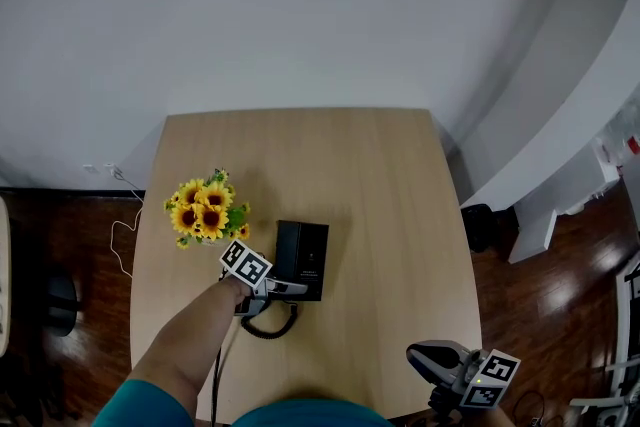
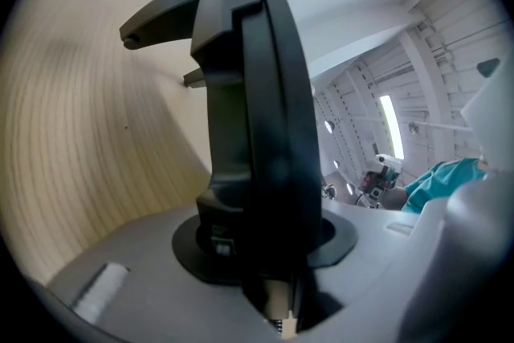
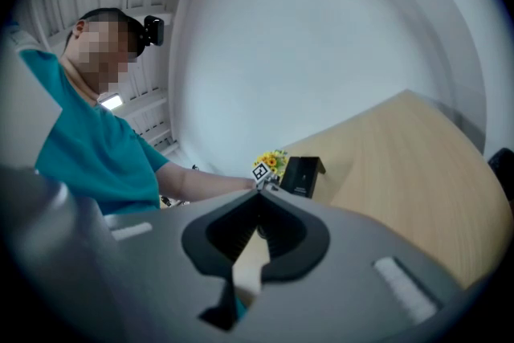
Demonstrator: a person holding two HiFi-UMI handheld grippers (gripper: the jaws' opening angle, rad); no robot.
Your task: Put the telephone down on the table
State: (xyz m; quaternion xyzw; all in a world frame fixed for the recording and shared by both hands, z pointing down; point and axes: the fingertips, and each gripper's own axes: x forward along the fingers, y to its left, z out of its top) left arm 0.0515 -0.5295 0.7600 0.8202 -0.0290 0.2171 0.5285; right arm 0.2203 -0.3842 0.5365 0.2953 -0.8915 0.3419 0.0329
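Observation:
The black telephone base (image 1: 303, 253) lies on the wooden table (image 1: 390, 175), just right of the flowers. My left gripper (image 1: 288, 288) is at the base's near left corner, shut on the black handset (image 2: 257, 108), which stands up between its jaws and fills the left gripper view. A coiled black cord (image 1: 268, 328) loops on the table below it. My right gripper (image 1: 428, 355) hovers past the table's near right corner, shut with nothing in it. From the right gripper view the base (image 3: 301, 175) shows far off, beyond the jaw tips (image 3: 259, 201).
A bunch of yellow sunflowers (image 1: 205, 210) stands on the table's left side, close to my left hand. Bare wood spreads right of and beyond the telephone. A white wall backs the table, and a white cable (image 1: 120, 215) trails on the dark floor to the left.

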